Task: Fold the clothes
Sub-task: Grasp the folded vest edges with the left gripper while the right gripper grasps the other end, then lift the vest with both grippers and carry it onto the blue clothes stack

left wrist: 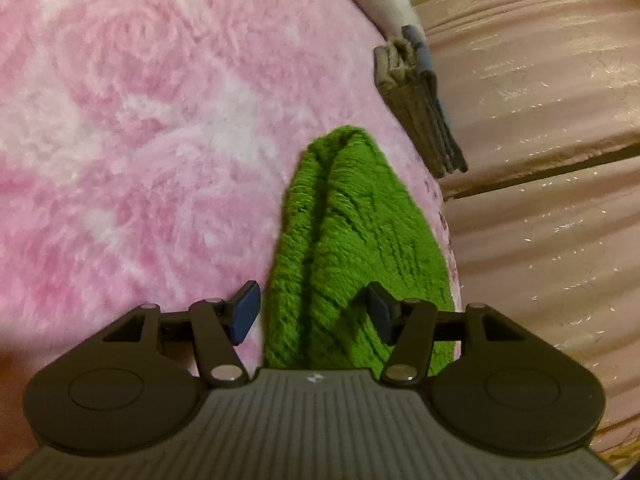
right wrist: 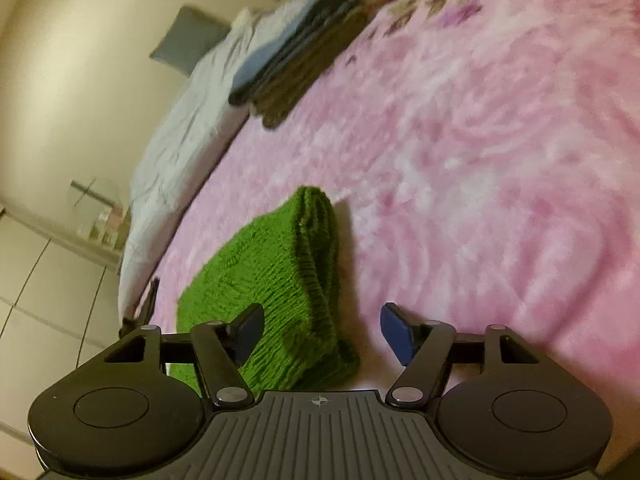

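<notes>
A green knitted garment (left wrist: 352, 240) lies folded on a fluffy pink blanket (left wrist: 140, 120) near the bed's edge. My left gripper (left wrist: 312, 314) is open, its two blue pads on either side of the garment's near end, just above it. In the right wrist view the same green garment (right wrist: 272, 280) lies in front and to the left. My right gripper (right wrist: 326, 332) is open and empty; its left pad is over the garment's near edge, its right pad over the pink blanket (right wrist: 480, 160).
A stack of folded clothes in brown, grey and blue (left wrist: 420, 100) sits at the blanket's edge, also in the right wrist view (right wrist: 296, 52). Pink curtains (left wrist: 540, 160) hang beside the bed. A white sheet (right wrist: 180, 148), tiled floor (right wrist: 40, 300) and wall lie left.
</notes>
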Demonstrator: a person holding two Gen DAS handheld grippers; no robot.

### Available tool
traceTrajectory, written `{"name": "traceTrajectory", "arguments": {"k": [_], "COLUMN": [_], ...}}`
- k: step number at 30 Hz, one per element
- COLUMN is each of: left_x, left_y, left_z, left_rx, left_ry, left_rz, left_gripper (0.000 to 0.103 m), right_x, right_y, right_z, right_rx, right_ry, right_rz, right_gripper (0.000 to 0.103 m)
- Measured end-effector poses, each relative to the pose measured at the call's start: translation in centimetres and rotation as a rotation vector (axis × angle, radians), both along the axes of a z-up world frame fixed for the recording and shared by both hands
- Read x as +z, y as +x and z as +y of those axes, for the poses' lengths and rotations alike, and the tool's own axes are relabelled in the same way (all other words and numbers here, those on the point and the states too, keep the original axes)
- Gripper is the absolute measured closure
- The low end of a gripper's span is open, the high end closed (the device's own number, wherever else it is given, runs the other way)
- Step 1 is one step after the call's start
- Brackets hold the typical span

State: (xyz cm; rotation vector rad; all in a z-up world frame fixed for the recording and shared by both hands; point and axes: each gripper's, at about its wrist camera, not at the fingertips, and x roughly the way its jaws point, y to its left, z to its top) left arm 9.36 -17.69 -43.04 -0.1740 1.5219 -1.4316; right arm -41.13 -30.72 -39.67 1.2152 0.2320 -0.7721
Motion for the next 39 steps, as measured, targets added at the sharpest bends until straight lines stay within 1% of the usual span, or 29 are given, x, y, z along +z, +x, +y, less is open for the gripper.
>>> {"name": "traceTrajectory", "arguments": {"k": [2, 4, 9, 11, 12, 13, 14, 17, 19, 20, 23, 26, 28, 31, 34, 36, 39], "left_x": [-0.4, -0.6, -1.3, -1.6, -1.8, -2.0, -2.0, -1.6, -0.7, 0.0, 2.7, 6.1, 8.5, 12.5, 16.3, 18.5, 20.6], "left_y": [0.2, 0.2, 0.0, -0.1, -0.2, -0.4, -0.5, -0.9, -1.4, -1.8, -2.4, -3.2, -3.9, -4.3, -4.8, -5.3, -6.3], "left_z": [-0.8, -1.7, -3.9, -5.0, -5.4, -5.8, -6.1, -5.9, -5.9, -5.9, -6.3, -7.1, -8.2, -10.2, -13.5, -16.7, -22.0], "left_rx": [-0.012, -0.027, -0.066, -0.083, -0.090, -0.096, -0.101, -0.101, -0.104, -0.105, -0.110, -0.127, -0.148, -0.156, -0.181, -0.197, -0.200], "left_ry": [-0.001, 0.003, 0.007, 0.006, 0.007, 0.008, 0.009, 0.002, -0.003, 0.002, 0.013, 0.032, 0.035, 0.023, -0.018, -0.054, -0.088], "left_rz": [0.027, 0.030, 0.043, 0.052, 0.054, 0.056, 0.051, 0.019, -0.029, -0.058, -0.114, -0.117, -0.130, -0.098, -0.091, -0.097, -0.111], "left_gripper": [0.050, 0.050, 0.051, 0.057, 0.058, 0.062, 0.067, 0.075, 0.078, 0.079, 0.081, 0.081, 0.081, 0.081, 0.081, 0.081, 0.081], "right_x": [-0.4, -0.9, -2.2, -2.7, -2.9, -3.2, -3.4, -4.2, -4.0, -3.5, -1.4, 1.7, 4.7, 9.8, 14.9, 17.6, 20.4], "right_y": [0.4, 0.9, 3.4, 4.6, 5.2, 5.6, 5.8, 5.6, 5.6, 5.8, 6.6, 7.0, 7.1, 6.8, 6.2, 5.8, 5.5], "right_z": [-1.0, -2.1, -4.8, -5.6, -6.0, -6.2, -6.3, -6.4, -6.3, -6.3, -6.7, -7.4, -8.1, -9.3, -11.2, -13.1, -16.9], "right_rx": [0.035, 0.070, 0.186, 0.241, 0.267, 0.283, 0.291, 0.277, 0.259, 0.253, 0.235, 0.223, 0.209, 0.187, 0.161, 0.139, 0.109], "right_ry": [0.019, 0.044, 0.069, 0.056, 0.045, 0.038, 0.034, 0.048, 0.067, 0.074, 0.111, 0.134, 0.141, 0.133, 0.094, 0.057, 0.010], "right_rz": [-0.015, -0.033, -0.093, -0.105, -0.108, -0.110, -0.109, -0.137, -0.122, -0.100, -0.037, 0.010, 0.036, 0.062, 0.084, 0.091, 0.101], "right_gripper": [0.035, 0.035, 0.036, 0.036, 0.036, 0.044, 0.057, 0.068, 0.071, 0.072, 0.074, 0.074, 0.074, 0.074, 0.074, 0.074, 0.074]}}
